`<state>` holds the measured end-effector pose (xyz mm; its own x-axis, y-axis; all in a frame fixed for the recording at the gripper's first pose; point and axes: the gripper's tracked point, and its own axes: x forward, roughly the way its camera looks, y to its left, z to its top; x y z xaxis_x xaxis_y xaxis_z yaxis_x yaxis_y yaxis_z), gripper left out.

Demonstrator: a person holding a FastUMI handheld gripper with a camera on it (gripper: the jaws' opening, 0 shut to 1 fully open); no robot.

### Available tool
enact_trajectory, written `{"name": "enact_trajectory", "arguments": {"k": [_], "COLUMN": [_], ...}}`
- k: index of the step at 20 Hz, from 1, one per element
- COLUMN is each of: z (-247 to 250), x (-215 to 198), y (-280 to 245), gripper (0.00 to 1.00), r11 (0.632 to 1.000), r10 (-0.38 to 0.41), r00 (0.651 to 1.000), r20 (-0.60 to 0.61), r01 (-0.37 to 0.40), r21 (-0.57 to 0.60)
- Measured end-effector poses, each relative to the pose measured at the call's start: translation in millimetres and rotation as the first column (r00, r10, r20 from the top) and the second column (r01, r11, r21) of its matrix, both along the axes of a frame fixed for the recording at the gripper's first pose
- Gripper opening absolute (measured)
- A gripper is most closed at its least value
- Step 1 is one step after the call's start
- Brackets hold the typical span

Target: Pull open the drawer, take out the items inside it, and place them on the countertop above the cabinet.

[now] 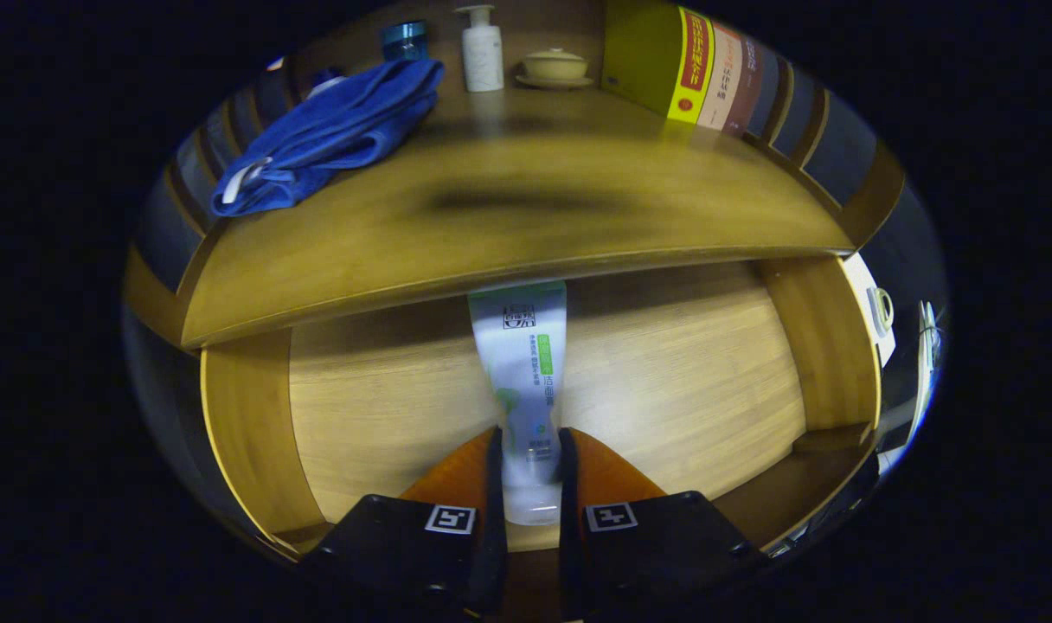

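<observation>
Fingers (528, 450) clamped on white-and-green squeeze tube (522, 363), lower centre of frame, inside open wooden drawer (682, 372); wooden desk (509, 208) above; crumpled blue towel (327, 134) upper left; white pump bottle (482, 50), upright books (708, 73) top right

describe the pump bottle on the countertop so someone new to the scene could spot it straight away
Start at the wooden countertop above the open drawer, where the hand-held gripper is shut on a tube. Along its back edge, the pump bottle stands upright between a small blue jar and a lidded tan bowl. It alone is white and tall.
</observation>
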<state>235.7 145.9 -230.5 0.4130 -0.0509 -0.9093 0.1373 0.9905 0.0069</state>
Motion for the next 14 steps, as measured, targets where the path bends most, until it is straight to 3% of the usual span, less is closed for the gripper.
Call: {"name": "enact_trajectory", "arguments": {"k": [1, 4, 10, 14], "z": [1, 26, 78, 113], "x": [-21, -17, -21, -5], "y": [-21, 2, -2, -1], "gripper": [0.33, 0.32, 0.32, 0.32], "r11": [1.000, 1.000, 0.999, 0.999], "r10": [0.000, -0.014, -0.043, -0.021], "r00": [1.000, 0.999, 0.996, 0.991], "r20": [0.006, 0.032, 0.083, 0.131], "r01": [0.000, 0.015, 0.045, 0.025], "r21": [-0.009, -0.010, -0.014, -0.026]}}
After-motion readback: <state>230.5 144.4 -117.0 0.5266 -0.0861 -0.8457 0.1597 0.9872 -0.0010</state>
